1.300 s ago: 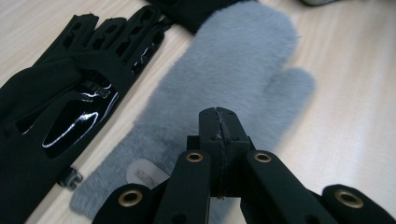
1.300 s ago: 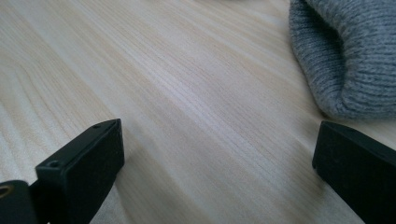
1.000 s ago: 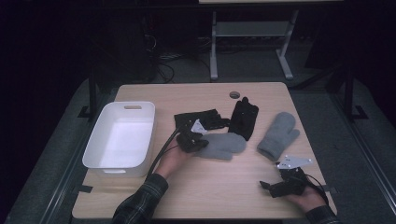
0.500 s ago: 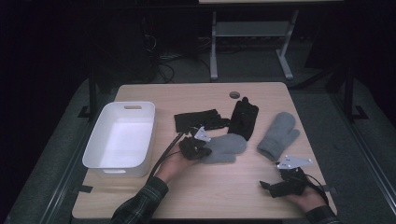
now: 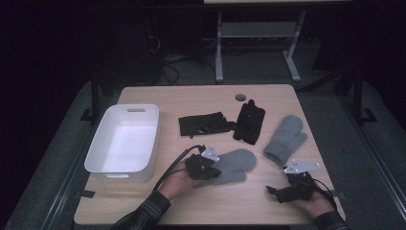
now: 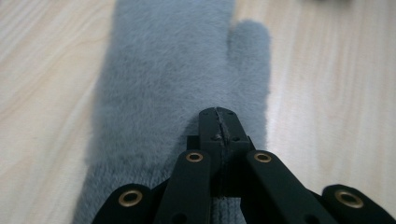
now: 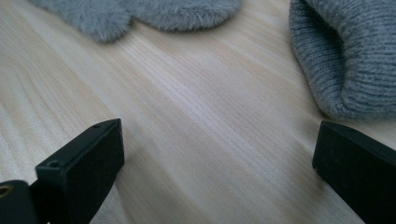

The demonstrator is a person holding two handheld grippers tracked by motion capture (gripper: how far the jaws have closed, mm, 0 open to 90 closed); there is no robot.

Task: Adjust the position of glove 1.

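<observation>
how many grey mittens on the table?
2. One grey mitten lies near the front middle, its cuff pinched in the left tongs. The other grey mitten lies free to the right, beyond the right tongs.

White bin [image 5: 125, 143], two black gloves [image 5: 206, 124] [image 5: 249, 122], wooden table [image 5: 201, 96]

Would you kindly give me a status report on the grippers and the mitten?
Left gripper shut on grey mitten cuff. Right gripper open, idle. Nothing in the way.
</observation>
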